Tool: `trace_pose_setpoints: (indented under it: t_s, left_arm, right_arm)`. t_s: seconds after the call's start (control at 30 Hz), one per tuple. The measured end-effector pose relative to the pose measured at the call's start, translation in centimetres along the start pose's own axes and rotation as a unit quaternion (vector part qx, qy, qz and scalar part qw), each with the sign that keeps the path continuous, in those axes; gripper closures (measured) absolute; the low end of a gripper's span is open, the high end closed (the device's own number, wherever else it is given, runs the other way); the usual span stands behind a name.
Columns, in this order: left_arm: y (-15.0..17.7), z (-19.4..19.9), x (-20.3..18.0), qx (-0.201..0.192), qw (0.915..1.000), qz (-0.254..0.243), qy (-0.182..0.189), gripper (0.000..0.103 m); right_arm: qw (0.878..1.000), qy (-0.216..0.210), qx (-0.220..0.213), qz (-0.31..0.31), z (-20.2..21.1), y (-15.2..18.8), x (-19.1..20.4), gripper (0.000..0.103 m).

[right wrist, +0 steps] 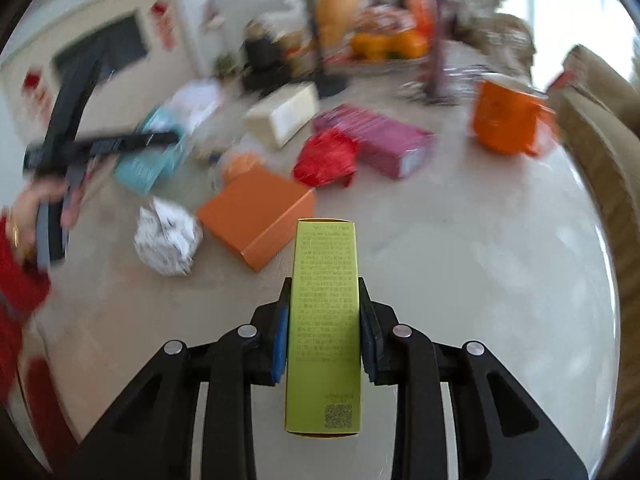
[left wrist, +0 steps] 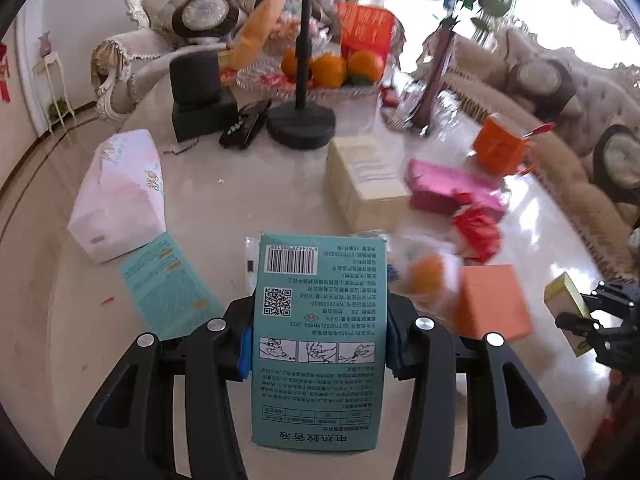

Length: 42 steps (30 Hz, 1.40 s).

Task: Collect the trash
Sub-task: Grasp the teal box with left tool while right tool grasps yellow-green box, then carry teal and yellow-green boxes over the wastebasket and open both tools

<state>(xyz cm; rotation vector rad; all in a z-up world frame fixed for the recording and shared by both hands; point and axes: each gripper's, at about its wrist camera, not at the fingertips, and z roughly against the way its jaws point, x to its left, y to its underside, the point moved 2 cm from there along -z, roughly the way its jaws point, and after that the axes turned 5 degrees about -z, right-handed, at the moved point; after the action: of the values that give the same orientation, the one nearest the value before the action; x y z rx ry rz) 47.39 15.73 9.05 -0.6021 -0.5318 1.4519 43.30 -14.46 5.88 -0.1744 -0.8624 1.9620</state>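
**A:** Boxes in both now? Left gripper (left wrist: pixel 318 336) is clamped on the teal box (left wrist: pixel 320 340), right gripper (right wrist: pixel 323 328) on the green box (right wrist: pixel 324 328), both lifted off the table (right wrist: pixel 460 280).

**B:** Yep, carry step. Probably needs a bin next, none visible.

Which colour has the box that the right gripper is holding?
Yellow-green, with small dark print. The box shows best in the right wrist view, clamped by the right gripper.

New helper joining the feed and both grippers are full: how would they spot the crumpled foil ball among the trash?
Start at the flat orange box lying in the middle of the pale table. Just left of it sits the foil ball, beside but apart from the box. It alone is silvery-white and crumpled; its neighbours are coloured cartons.
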Motion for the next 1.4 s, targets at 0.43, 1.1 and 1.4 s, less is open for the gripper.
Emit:
trace_pose_setpoints:
  t_s: [0.43, 1.1, 1.4]
  left_arm:
    - [22.2, 18.8, -10.3, -0.043, 0.9967, 0.009, 0.068, 0.055]
    - [46.3, 6.3, -21.8, 0.167, 0.9851, 0.011, 0.039, 0.055]
    - [46.0, 5.6, -21.7, 0.181, 0.9835, 0.006, 0.005, 0.027]
  right_arm:
    - [0.988, -0.116, -0.062, -0.082, 13.6, 18.7, 8.5, 0.075]
    - [0.982, 0.047, 0.149, -0.104, 0.7, 35.6, 10.2, 0.076]
    - [0.976, 0.077, 0.161, -0.121, 1.0, 37.9, 9.5, 0.031]
